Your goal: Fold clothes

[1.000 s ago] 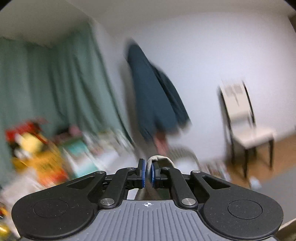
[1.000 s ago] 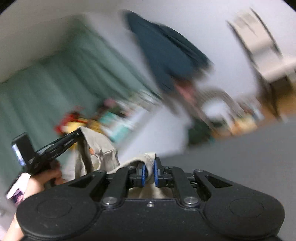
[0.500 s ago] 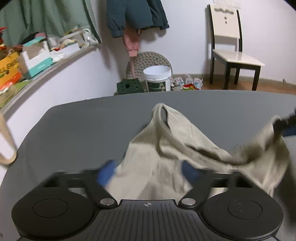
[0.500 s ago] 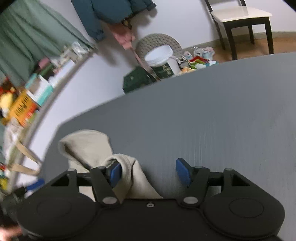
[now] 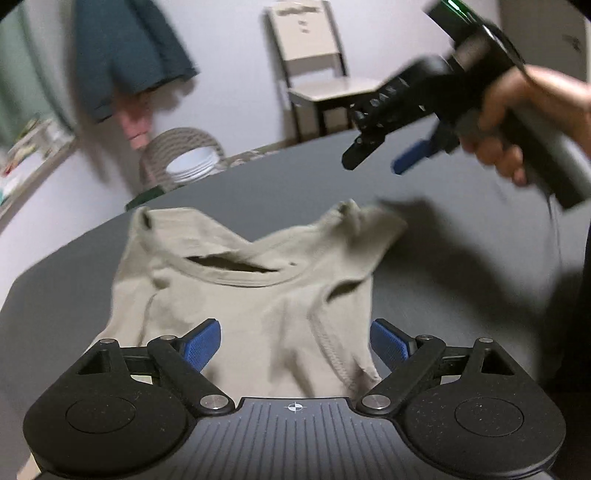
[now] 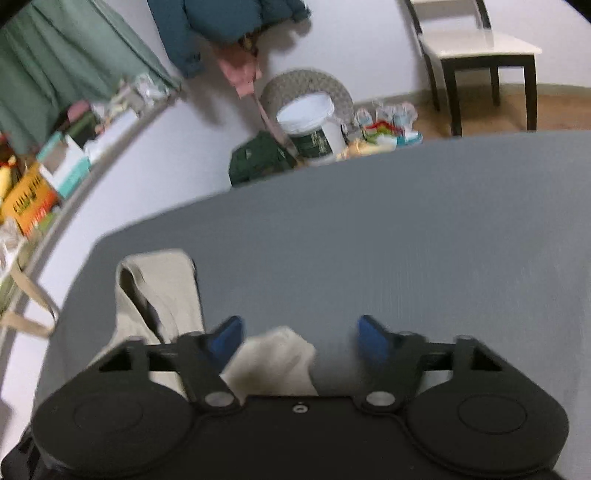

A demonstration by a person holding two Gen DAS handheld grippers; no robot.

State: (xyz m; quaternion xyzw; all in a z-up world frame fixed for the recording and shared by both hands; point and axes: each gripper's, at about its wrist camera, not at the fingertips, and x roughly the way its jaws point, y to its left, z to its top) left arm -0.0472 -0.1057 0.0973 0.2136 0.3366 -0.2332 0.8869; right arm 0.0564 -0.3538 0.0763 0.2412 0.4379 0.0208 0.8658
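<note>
Looking down my left wrist view, I see the left claw (image 5: 295, 343) spread wide, its 2 blue pads (image 5: 201, 341) apart with nothing held between them; the beige tank top (image 5: 251, 295) lies on the dark grey surface (image 5: 461, 266) just ahead of and under that gap. The garment sits rumpled, neckline facing the far side, 1 strap looped at the far left and the other bunched up at the far right. To the far right in this view, a hand (image 5: 524, 110) holds the right claw (image 5: 373, 158) above the surface, tilted down toward the garment's far right corner, clear of the cloth; its fingers look parted, though motion blur softens them. From the right wrist view, the right claw (image 6: 299, 332) is open wide and empty, with a fold of the tank top (image 6: 273, 362) lying below the gap near the left pad (image 6: 227, 332) and more of it stretching away at the near left. Beyond the surface's far edge I can make out a white bucket (image 6: 314, 125) on the floor, a chair (image 6: 476, 48) at the far right, a dark teal jacket (image 6: 221, 22) hanging on the wall, and a cluttered shelf (image 6: 55, 173) along the left with a green curtain (image 6: 62, 59) above it.
</note>
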